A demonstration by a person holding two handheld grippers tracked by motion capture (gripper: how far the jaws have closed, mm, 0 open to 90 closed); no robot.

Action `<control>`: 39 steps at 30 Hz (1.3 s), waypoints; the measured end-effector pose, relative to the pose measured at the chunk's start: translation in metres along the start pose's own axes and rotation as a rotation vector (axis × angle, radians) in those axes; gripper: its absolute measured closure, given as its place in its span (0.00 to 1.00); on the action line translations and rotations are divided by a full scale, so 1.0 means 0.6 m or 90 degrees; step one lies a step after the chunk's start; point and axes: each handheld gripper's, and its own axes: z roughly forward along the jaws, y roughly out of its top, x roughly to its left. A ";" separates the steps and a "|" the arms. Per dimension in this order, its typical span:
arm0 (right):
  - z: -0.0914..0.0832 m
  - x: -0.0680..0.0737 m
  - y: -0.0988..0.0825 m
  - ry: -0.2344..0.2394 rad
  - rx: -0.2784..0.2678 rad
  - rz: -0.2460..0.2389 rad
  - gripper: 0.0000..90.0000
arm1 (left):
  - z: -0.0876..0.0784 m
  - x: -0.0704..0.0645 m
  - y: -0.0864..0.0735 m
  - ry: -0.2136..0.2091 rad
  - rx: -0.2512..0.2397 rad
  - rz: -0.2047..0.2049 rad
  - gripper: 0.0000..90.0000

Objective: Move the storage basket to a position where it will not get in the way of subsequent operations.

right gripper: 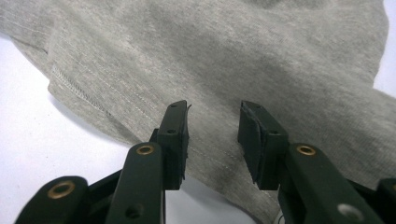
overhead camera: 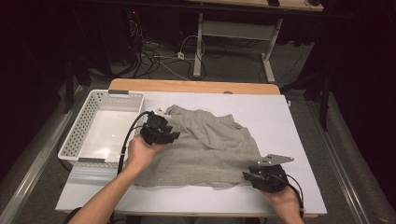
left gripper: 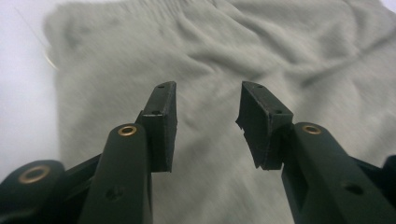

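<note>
Both sets of jaws spread, pinching nothing — I'd drop my left gripper (left gripper: 208, 123) and right gripper (right gripper: 212, 140) squarely onto the grey shorts' (overhead camera: 205, 144) edges, then close.

Garment (overhead camera: 205, 147) spread mid-table (overhead camera: 280, 116), basket (overhead camera: 84, 140) left of it at the table's edge.

Two bare forearms, no sleeves visible, each hand holding a black gripper. The left gripper (overhead camera: 159, 130) trails a black cable; the right gripper (overhead camera: 267, 177) carries a grey three-cornered plate. Both have matte black jaws with brass-ringed rivets, small screws and square black pads (left gripper: 161, 122).
</note>
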 end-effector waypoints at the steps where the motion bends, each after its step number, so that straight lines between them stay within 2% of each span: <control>1: 0.000 0.001 0.000 0.000 0.001 0.001 0.71 | -0.002 -0.005 -0.010 -0.005 0.001 0.003 0.62; 4: 0.002 0.003 0.000 0.001 0.006 -0.003 0.71 | -0.008 -0.018 -0.039 -0.021 0.007 0.014 0.62; 5: 0.002 0.003 0.000 0.001 0.006 -0.003 0.71 | -0.008 -0.018 -0.039 -0.021 0.007 0.014 0.60; 6: 0.004 0.004 0.000 0.001 0.010 -0.005 0.71 | -0.008 -0.024 -0.055 -0.026 0.017 0.022 0.60; 8: 0.005 0.006 0.000 0.000 0.011 -0.006 0.71 | -0.009 -0.030 -0.069 -0.022 0.028 0.035 0.57; 12: 0.005 0.007 0.001 0.000 0.013 -0.007 0.71 | -0.014 -0.030 -0.092 -0.029 0.030 0.028 0.56; 17: 0.010 0.012 0.003 0.004 0.017 -0.012 0.71 | -0.016 -0.030 -0.108 -0.031 0.029 0.021 0.56; 21: 0.017 0.018 0.005 0.007 0.029 -0.026 0.72 | -0.012 -0.036 -0.126 -0.034 0.048 0.025 0.56; 25: 0.023 0.021 0.006 0.013 0.045 -0.032 0.77 | -0.008 -0.039 -0.134 -0.037 0.067 0.029 0.56; 26: 0.024 0.024 0.008 0.020 0.049 -0.043 0.85 | -0.003 -0.037 -0.138 -0.044 0.080 0.024 0.59; 29: 0.023 0.027 0.008 0.033 0.058 -0.051 0.95 | 0.004 -0.035 -0.142 -0.061 0.101 0.023 0.70; 30: 0.023 0.028 0.008 0.035 0.061 -0.050 0.96 | 0.004 -0.035 -0.142 -0.061 0.101 0.023 0.75; 31: 0.023 0.028 0.008 0.035 0.061 -0.050 0.96 | 0.006 -0.036 -0.143 -0.062 0.104 0.029 0.75; 32: 0.022 0.028 0.009 0.038 0.067 -0.054 0.97 | 0.007 -0.038 -0.142 -0.074 0.112 0.035 0.84; 35: 0.020 0.030 0.008 0.042 0.073 -0.056 0.98 | 0.008 -0.041 -0.144 -0.085 0.116 0.040 0.94; 39: 0.011 0.041 0.000 0.058 0.080 -0.066 0.98 | 0.004 -0.041 -0.147 -0.104 0.129 0.034 0.97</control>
